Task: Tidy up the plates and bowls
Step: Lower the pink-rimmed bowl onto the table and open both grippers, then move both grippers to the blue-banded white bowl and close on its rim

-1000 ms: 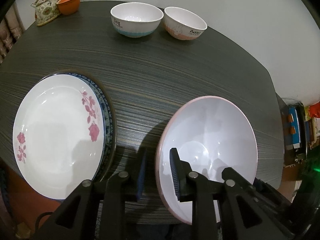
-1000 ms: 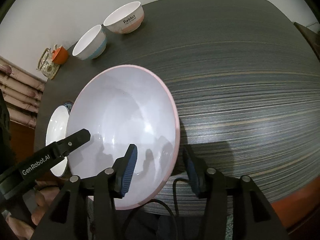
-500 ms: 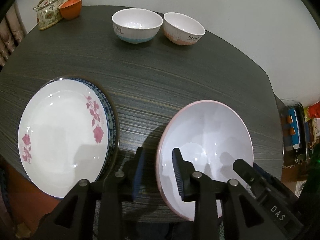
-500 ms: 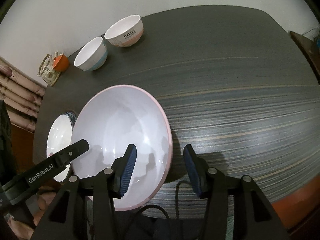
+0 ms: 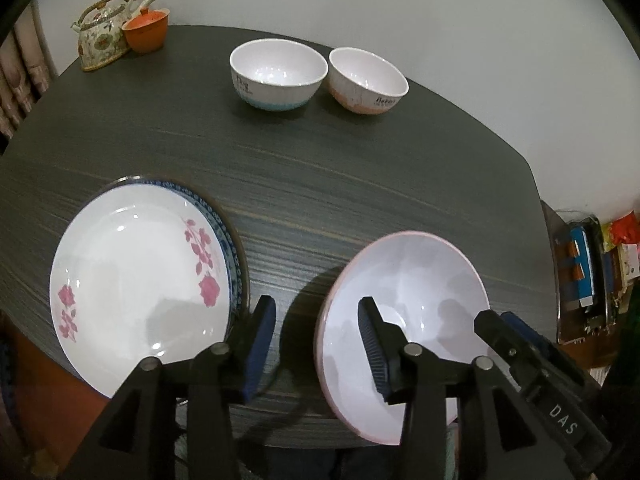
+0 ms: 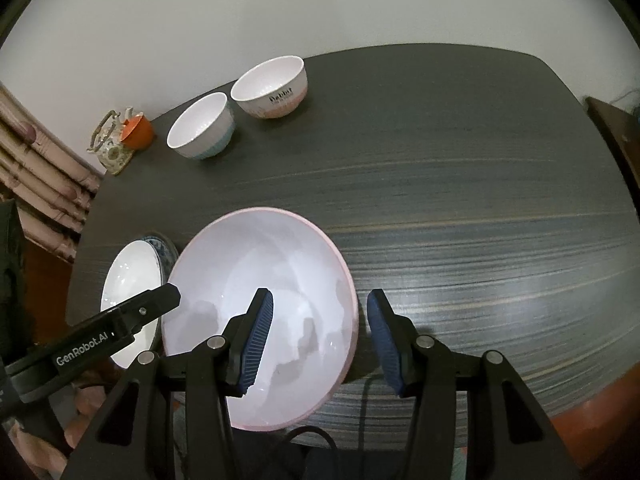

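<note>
The pink-rimmed white bowl (image 5: 416, 280) sits on the counter (image 5: 320, 168), rim between both tongs: left tongs (image 5: 316, 344) opening, right tongs (image 6: 316, 340) parted, neither gripping.

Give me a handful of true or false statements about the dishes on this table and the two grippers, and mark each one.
1. The floral plate lies on top of a blue-patterned plate. True.
2. The two small bowls at the far edge are stacked. False: the blue-banded bowl and the pink-banded bowl stand side by side.
3. The left gripper is clamped on the pink-rimmed bowl. False: its jaws are opening, the rim between them.
4. The right gripper straddles that bowl's rim. True.
5. A teapot stands at the far left corner. True.
</note>
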`<state>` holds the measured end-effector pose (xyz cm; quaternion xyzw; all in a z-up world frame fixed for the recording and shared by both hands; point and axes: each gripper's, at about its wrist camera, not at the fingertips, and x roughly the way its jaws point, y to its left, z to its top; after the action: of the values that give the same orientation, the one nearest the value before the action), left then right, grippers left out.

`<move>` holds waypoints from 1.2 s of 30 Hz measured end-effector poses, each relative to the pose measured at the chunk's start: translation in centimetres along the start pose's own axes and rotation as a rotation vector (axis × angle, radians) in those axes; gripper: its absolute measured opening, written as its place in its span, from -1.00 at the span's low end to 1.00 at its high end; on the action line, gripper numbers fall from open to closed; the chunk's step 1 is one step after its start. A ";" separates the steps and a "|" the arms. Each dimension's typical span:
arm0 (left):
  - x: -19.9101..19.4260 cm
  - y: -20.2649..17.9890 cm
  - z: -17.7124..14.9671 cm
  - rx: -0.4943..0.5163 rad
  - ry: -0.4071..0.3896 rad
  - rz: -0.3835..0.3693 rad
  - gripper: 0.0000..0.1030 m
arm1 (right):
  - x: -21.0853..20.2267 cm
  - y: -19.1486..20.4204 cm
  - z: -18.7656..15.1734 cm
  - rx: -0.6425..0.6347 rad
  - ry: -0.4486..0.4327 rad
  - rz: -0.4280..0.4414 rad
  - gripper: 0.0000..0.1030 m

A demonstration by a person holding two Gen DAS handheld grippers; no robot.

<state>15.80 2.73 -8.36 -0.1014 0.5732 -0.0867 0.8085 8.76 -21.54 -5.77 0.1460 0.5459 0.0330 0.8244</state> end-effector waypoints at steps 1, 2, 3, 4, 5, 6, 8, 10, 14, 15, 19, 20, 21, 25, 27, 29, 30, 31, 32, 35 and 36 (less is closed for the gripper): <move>-0.1 0.1 0.2 -0.002 -0.001 -0.001 -0.15 | -0.1 0.0 0.1 -0.004 -0.002 0.001 -0.08; -0.2 0.2 0.5 -0.005 -0.003 -0.002 -0.15 | -0.2 0.1 0.4 -0.011 -0.006 0.000 -0.08; -0.3 0.4 0.6 -0.005 -0.007 -0.001 -0.14 | -0.3 0.2 0.6 -0.017 -0.010 0.000 -0.08; -0.4 0.5 0.9 -0.005 -0.011 0.004 -0.14 | -0.4 0.3 0.8 -0.023 -0.014 0.002 -0.08; -0.5 0.7 1.2 -0.007 -0.014 0.008 -0.14 | -0.5 0.5 1.1 -0.032 -0.016 0.007 -0.08; -0.5 0.8 1.5 -0.011 -0.015 0.009 -0.14 | -0.6 0.6 1.3 -0.042 -0.019 0.008 -0.08; -0.6 1.3 2.2 -0.019 -0.018 0.011 -0.14 | -0.7 1.1 1.7 -0.060 -0.021 0.001 -0.07; -0.9 1.7 2.6 -0.027 -0.025 0.017 -0.13 | -0.7 1.5 2.1 -0.085 -0.019 0.006 -0.05; -1.5 2.9 3.8 -0.043 -0.044 0.035 -0.08 | -0.5 2.3 3.1 -0.117 -0.013 0.016 -0.05; -1.6 3.2 4.1 -0.047 -0.048 0.039 -0.07 | -0.4 2.6 3.4 -0.127 -0.010 0.017 -0.05; -1.6 4.5 5.3 -0.066 -0.054 0.054 -0.07 | 0.2 3.8 4.4 -0.176 0.004 0.044 -0.05; -1.5 4.8 5.6 -0.070 -0.055 0.057 -0.07 | 0.4 4.2 4.8 -0.188 0.008 0.052 -0.05; -1.5 5.1 6.0 -0.074 -0.055 0.061 -0.07 | 0.6 4.5 5.1 -0.199 0.008 0.053 -0.05; -1.4 6.3 7.7 -0.090 -0.060 0.073 -0.07 | 1.3 5.7 6.7 -0.230 0.011 0.060 -0.05; -1.3 6.8 8.5 -0.093 -0.068 0.076 -0.07 | 1.7 6.1 7.8 -0.227 0.018 0.070 -0.05; -0.9 7.2 9.6 -0.097 -0.077 0.081 -0.07 | 2.1 6.6 9.1 -0.225 0.023 0.083 -0.05; -0.8 7.4 10.1 -0.099 -0.080 0.081 -0.07 | 2.3 6.9 9.8 -0.231 0.023 0.085 -0.05; -0.7 7.7 10.7 -0.104 -0.082 0.077 -0.07 | 2.5 7.2 10.3 -0.238 0.021 0.086 -0.05; -0.5 7.9 11.3 -0.112 -0.084 0.072 -0.07 | 2.7 7.6 10.8 -0.246 0.021 0.084 -0.04; 0.3 8.6 13.3 -0.129 -0.087 0.059 -0.07 | 3.7 8.5 12.9 -0.258 0.026 0.087 0.06; 0.6 8.8 14.0 -0.133 -0.089 0.059 -0.07 | 4.2 8.8 13.6 -0.258 0.035 0.090 0.06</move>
<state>29.46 12.01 -6.75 -0.1416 0.5439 -0.0203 0.8269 23.71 -15.02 -2.13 0.0627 0.5444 0.1425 0.8243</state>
